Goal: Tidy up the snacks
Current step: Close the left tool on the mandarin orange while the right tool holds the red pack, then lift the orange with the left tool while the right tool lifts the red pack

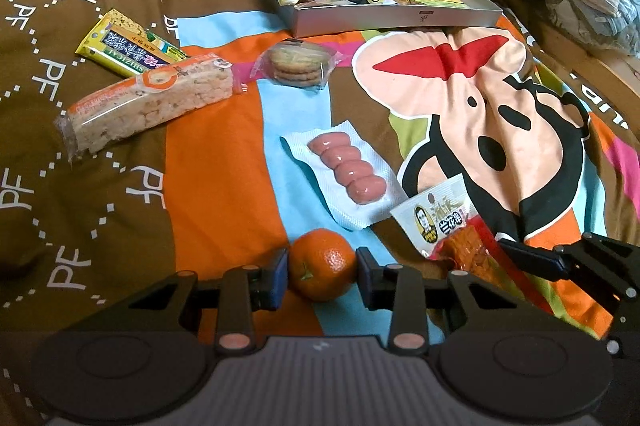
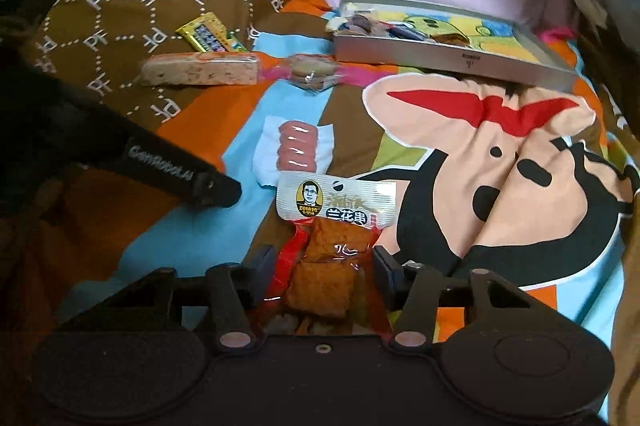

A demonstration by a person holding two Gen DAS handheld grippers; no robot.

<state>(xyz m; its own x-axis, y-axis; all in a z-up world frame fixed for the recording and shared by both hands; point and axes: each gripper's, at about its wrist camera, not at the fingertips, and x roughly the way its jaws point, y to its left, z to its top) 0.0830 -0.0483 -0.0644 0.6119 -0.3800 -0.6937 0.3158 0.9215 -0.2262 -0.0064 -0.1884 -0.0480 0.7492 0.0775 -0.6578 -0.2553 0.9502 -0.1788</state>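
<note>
Up close in the left wrist view, the left hand-held gripper is clenched on a mandarin resting on the bed, near the sausage pack.

Over in the right wrist view, the right hand-held gripper straddles a tofu snack packet; whether its pads press it I cannot tell. A tray lies far right.
</note>
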